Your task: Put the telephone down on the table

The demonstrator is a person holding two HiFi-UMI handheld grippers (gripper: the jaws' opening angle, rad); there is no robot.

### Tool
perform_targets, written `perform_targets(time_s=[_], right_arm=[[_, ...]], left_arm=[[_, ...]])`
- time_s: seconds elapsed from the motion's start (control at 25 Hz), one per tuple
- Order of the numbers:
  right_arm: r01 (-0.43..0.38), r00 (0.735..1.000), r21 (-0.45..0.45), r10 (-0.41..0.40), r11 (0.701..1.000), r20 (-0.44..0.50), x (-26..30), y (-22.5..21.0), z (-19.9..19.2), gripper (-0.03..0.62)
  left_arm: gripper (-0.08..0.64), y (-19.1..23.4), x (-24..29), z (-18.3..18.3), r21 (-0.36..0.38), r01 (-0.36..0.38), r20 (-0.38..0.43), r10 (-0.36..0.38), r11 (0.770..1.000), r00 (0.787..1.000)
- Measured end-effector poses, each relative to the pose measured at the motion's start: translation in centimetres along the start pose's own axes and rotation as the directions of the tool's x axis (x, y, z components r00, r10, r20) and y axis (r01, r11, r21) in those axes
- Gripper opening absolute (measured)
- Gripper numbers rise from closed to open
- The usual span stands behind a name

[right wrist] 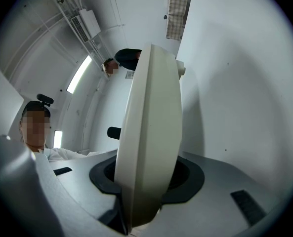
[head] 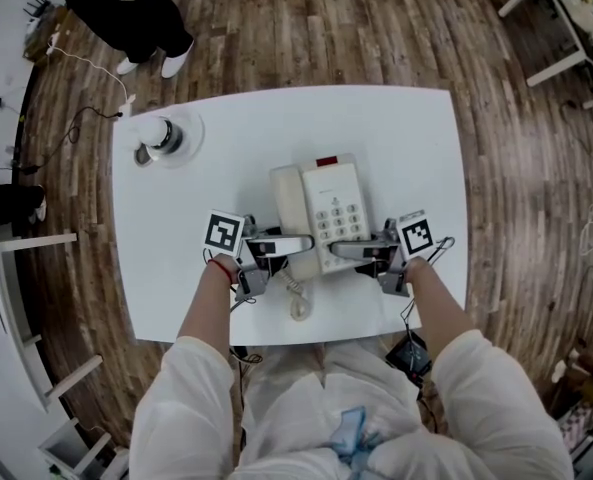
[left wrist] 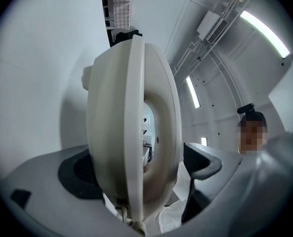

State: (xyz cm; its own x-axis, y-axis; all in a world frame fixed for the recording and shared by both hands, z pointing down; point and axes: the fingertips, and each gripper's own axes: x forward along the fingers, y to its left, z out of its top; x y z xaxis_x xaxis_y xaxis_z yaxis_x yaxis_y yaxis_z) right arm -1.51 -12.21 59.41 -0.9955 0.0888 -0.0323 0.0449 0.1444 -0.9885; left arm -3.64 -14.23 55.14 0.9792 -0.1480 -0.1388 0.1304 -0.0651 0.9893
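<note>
Both arms, left arm [head: 206, 318] and right arm [head: 441, 313], reach up from the bottom of the frame. Their wrists turn inward so the left gripper [head: 276, 246] and right gripper [head: 361, 251] point at each other across the near end of the telephone [head: 321, 203], at the middle of the white counter [head: 416, 148]. Only the head view shows its keypad [head: 341, 218] and the coiled cord [head: 298, 303] dangling at the near edge. The gripper views show the cream body edge-on, each pair of jaws clamped on it with dark pads [right wrist: 186, 179] against its faces, and ceiling lights [left wrist: 265, 31] behind.
</note>
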Motion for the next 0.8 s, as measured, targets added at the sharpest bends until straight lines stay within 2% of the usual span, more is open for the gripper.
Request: perform_targets(time_s=[0.24,0.44,0.64,0.8], right_arm=[[0.008,1.0,0.002,-0.008,1.0,0.016,-0.2,-0.5,0.6,0.176],[0.031,0.998,0.024,-0.032,0.999,0.055,-1.2,-1.6,1.3,0.176],[0.022,0.997,0.034,-0.024,0.999,0.069,-1.0,-1.8,1.5,0.177],[0.028,0.997,0.048,-0.031,0.998,0.066,-0.7,-2.2,2.1,0.178]], left_arm=[[0.488,0.2,-2.9,0.0,-0.007,-0.059,0.056,0.059,0.998,0.997],[0.488,0.7,-4.0,-1.8,-0.019,-0.104,0.096,0.106,0.994,0.99],[0.488,2.5,-3.8,-3.9,-0.018,-0.2,0.151,0.201,0.98,0.968],[0.488,4.8,-3.5,-3.8,-0.054,-0.294,0.188,0.299,0.954,0.935]])
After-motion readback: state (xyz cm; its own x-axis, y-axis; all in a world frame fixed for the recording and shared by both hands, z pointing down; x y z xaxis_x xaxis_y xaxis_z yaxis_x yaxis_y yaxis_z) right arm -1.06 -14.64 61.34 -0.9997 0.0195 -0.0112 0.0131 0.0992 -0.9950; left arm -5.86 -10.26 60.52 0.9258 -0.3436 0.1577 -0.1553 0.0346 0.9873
